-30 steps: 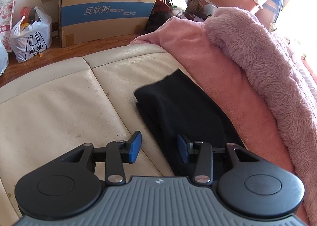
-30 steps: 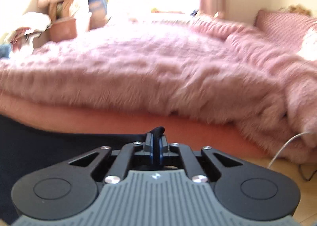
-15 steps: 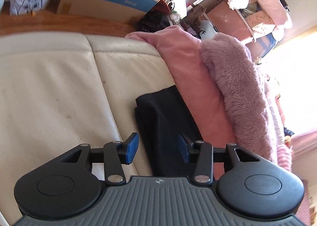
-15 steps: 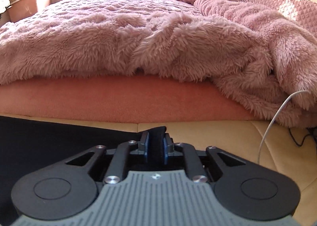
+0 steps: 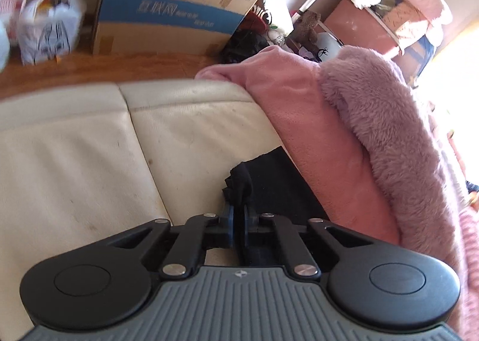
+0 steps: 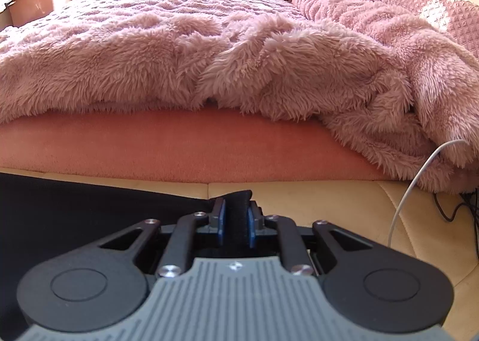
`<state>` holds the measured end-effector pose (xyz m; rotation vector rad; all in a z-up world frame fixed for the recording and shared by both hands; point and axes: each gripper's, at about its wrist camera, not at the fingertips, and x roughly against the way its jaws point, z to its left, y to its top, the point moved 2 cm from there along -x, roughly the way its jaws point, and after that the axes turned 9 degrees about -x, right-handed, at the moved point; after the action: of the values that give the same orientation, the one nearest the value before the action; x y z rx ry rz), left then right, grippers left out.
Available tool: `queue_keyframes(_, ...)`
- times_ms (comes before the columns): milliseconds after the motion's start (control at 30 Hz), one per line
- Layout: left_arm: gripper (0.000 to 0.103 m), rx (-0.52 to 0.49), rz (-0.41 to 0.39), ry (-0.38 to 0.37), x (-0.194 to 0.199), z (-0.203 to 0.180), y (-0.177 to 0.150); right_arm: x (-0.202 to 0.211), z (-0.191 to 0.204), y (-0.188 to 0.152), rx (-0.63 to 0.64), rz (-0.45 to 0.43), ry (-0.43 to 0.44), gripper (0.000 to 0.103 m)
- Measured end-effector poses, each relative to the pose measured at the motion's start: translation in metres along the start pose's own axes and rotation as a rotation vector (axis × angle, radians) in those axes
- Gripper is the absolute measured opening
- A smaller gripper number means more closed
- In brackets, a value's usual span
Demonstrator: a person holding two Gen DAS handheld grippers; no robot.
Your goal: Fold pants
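Observation:
The black pants (image 5: 278, 179) lie on the cream leather bench (image 5: 74, 155) along the foot of the bed. My left gripper (image 5: 236, 212) is shut on a bunched corner of the pants, which sticks up between the blue pads. In the right wrist view the pants (image 6: 74, 209) spread flat to the left. My right gripper (image 6: 236, 215) is shut on their near edge, a fold of black cloth standing between its pads.
A pink sheet (image 5: 302, 119) and a fluffy pink blanket (image 6: 209, 51) cover the bed beyond the bench. A cardboard box (image 5: 167, 12) and plastic bags (image 5: 45, 30) stand on the wooden floor. A white cable (image 6: 416, 173) hangs at the right.
My left gripper was open above the pants' end; it has closed on the corner. My right gripper stays shut on the pants and has dropped lower to the bench.

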<state>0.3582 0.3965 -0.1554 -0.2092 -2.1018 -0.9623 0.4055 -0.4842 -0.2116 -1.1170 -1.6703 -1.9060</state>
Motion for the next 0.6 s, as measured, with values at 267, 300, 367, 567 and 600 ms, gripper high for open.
queue_keyframes(267, 0.006, -0.082, 0.003, 0.093, 0.041, 0.04, 0.0, 0.016, 0.006, -0.006, 0.015, 0.071, 0.055, 0.008)
queue_keyframes(300, 0.006, -0.098, 0.004, 0.104, 0.047, 0.046, 0.002, 0.02, 0.009, -0.008, 0.012, 0.087, 0.072, 0.007)
queue_keyframes(367, 0.006, -0.131, 0.012, 0.133, 0.051, 0.054, 0.006, 0.026, 0.018, -0.012, 0.033, 0.109, 0.096, 0.007)
queue_keyframes(567, 0.005, -0.106, -0.038, 0.169, 0.047, 0.051, 0.011, 0.024, 0.007, -0.017, -0.089, 0.043, -0.029, 0.0)
queue_keyframes(600, 0.005, -0.096, -0.038, 0.166, 0.046, 0.052, 0.012, 0.019, -0.001, -0.021, -0.132, 0.073, -0.032, 0.0)
